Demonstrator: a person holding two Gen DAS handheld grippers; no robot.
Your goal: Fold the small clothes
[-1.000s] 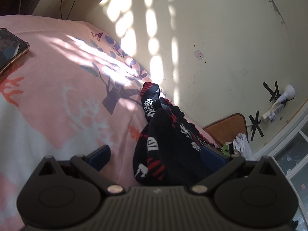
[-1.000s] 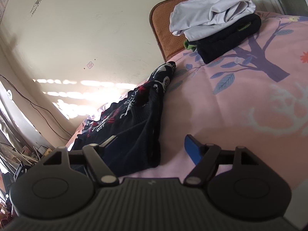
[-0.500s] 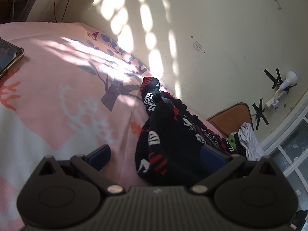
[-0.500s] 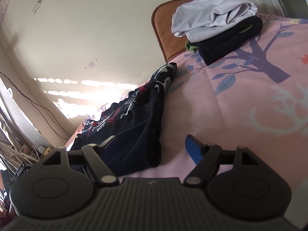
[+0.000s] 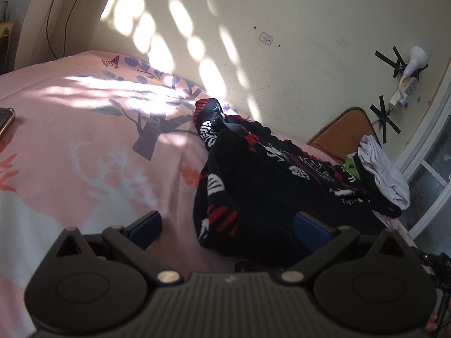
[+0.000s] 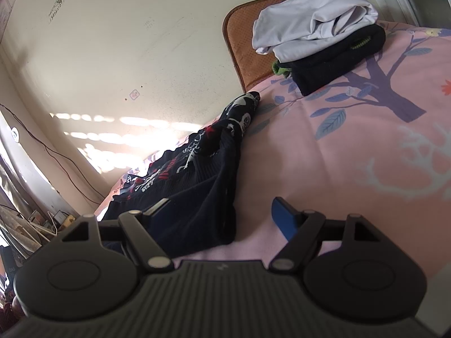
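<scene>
A bed (image 5: 84,152) under a pink sheet printed with trees, leaves and pale antlers fills both views, set against a cream wall (image 5: 296,14). Along the wall side of it lies the black garment (image 5: 267,186), patterned with white skeleton figures and red stripes, bunched and stretched out lengthwise. The left gripper (image 5: 228,225) is spread wide, its right finger over the near end of the garment and its left finger over bare sheet; whether either pad touches cloth cannot be told. The right gripper (image 6: 222,214) is likewise spread, its left finger against the opposite end of the garment (image 6: 197,186), its right finger over the sheet. A stack of folded clothes (image 6: 315,39), white over black, sits at the bed's corner by an orange headboard (image 6: 242,50). No writing can be read; a small sticker (image 5: 266,38) on the wall is too small to make out. Only the left view shows a phone's edge (image 5: 5,119) and a white lamp (image 5: 415,60) taped to the wall.
</scene>
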